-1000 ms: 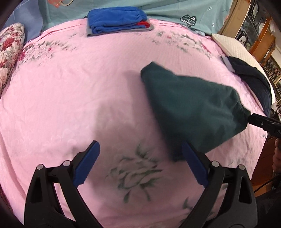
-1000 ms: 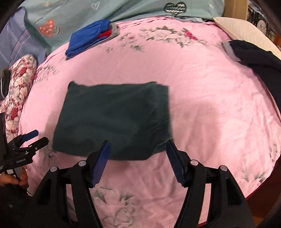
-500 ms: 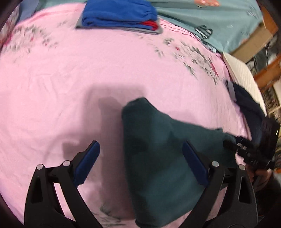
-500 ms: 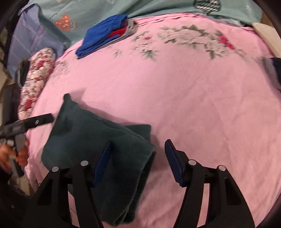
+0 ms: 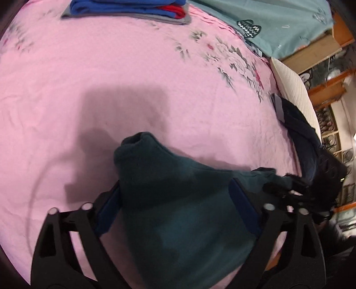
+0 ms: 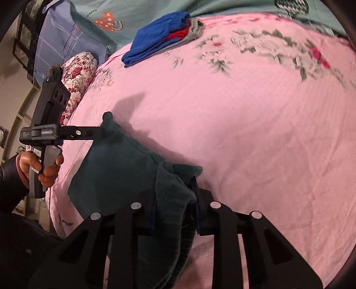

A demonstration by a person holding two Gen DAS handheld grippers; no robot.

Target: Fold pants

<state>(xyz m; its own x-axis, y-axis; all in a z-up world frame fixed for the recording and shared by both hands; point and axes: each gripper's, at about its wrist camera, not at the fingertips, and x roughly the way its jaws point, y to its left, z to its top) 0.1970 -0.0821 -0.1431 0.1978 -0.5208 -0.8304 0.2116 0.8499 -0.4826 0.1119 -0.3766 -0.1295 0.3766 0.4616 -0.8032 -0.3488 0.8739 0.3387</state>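
Dark teal folded pants (image 5: 169, 173) lie on the pink floral bedsheet (image 5: 89, 66) near its front edge. In the left wrist view my left gripper (image 5: 175, 204) straddles one end of them. Its jaws are closing, and cloth fills the whole gap and touches both blue pads. My right gripper (image 6: 175, 200) is closing on the other end, with a bunched fold of the pants (image 6: 115, 173) squeezed between its pads. Each gripper also shows in the other's view: the right gripper (image 5: 280, 184) at the pants' far corner, and the left gripper (image 6: 98, 132), held by a hand, at the raised corner.
A stack of folded blue, red and grey clothes (image 5: 133, 9) sits at the far side of the bed. A dark navy garment (image 5: 298, 124) and a white pillow (image 5: 293, 82) lie at the right edge. A floral pillow (image 6: 77, 73) is at the left. Shelving stands beyond the bed.
Both grippers have come down over the ends of the pants. The right jaws narrowed onto a fold and the left jaws narrowed until cloth fills their gap. The pants' far corner now stands up.
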